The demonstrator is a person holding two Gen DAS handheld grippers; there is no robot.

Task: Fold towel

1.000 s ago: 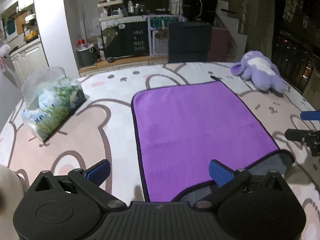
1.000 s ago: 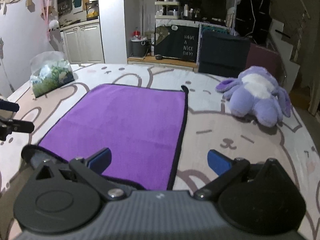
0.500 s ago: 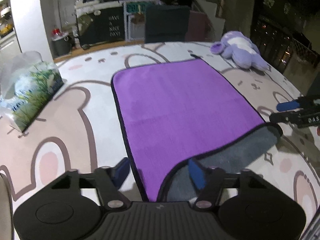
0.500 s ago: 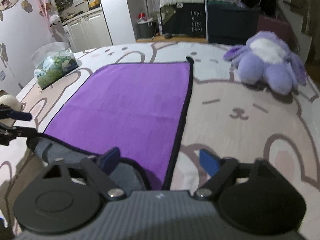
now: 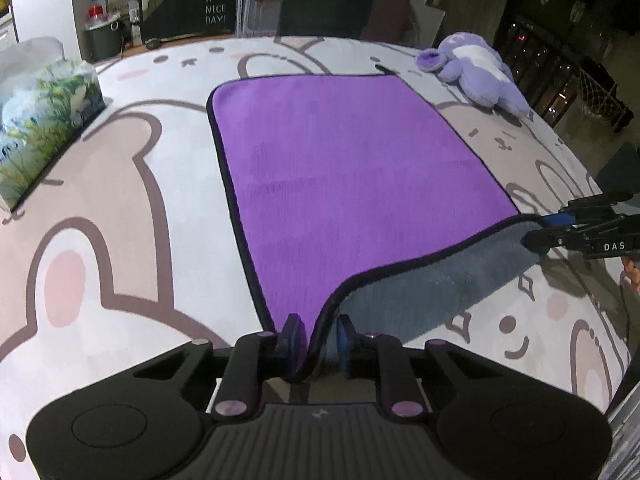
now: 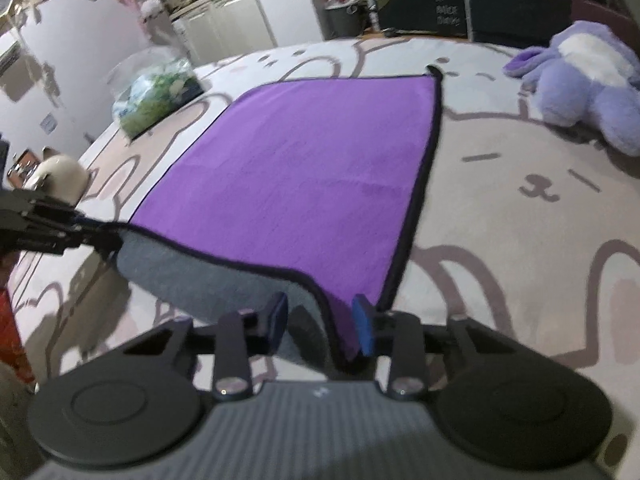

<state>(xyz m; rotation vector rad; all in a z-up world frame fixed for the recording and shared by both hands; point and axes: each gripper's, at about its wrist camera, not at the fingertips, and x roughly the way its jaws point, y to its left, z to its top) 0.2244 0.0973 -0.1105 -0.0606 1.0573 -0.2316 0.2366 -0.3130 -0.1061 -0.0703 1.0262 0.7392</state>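
Observation:
A purple towel with a black hem and grey underside lies on a bear-print table cover; it also shows in the right wrist view. My left gripper is shut on the towel's near left corner. My right gripper is shut on the near right corner. Both corners are lifted, so the near edge hangs between them with the grey underside showing. The right gripper shows at the right of the left wrist view. The left gripper shows at the left of the right wrist view.
A tissue pack in green-printed plastic lies at the left. A purple plush toy lies at the far right, also in the right wrist view. A small white round object sits near the table's left edge. Kitchen furniture stands behind.
Both grippers have closed on the towel's near corners and lifted them. The near edge has risen off the table and its grey underside shows more.

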